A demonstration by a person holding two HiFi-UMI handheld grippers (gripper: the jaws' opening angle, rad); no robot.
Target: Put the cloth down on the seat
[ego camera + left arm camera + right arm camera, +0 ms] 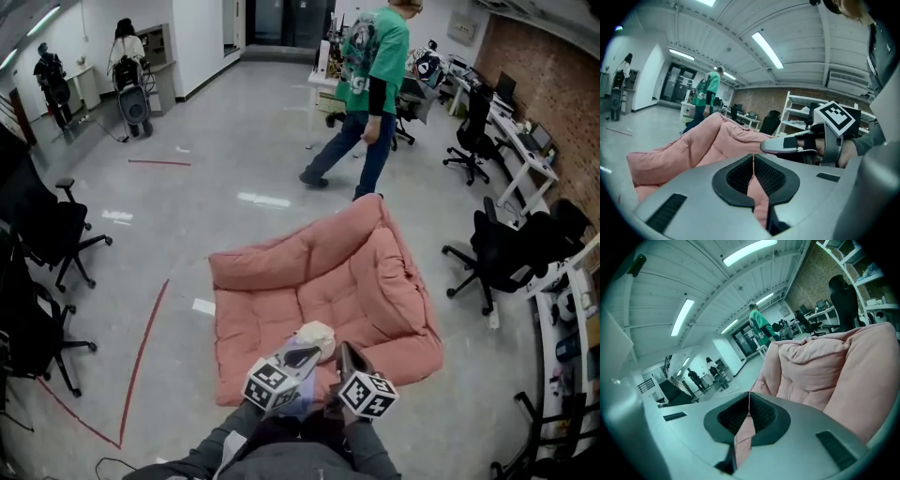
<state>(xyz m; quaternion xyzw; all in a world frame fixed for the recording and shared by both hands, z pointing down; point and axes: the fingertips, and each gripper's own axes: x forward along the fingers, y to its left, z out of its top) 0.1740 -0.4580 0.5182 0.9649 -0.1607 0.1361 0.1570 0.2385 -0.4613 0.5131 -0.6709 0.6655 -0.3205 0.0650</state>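
Note:
The seat is a pink padded floor sofa lying in the middle of the grey floor. A cream cloth lies bunched on its front cushion. In the head view my left gripper sits just behind the cloth, and my right gripper is beside it over the seat's front edge. The left gripper has its jaws closed tip to tip with nothing between them; only the pink seat shows beyond, and the cloth is not seen there. The right gripper is also shut and empty, facing the pink backrest.
A person in a green shirt walks just behind the seat. Black office chairs stand at the left and at the right. Desks line the brick wall at the right. Red tape lines cross the floor.

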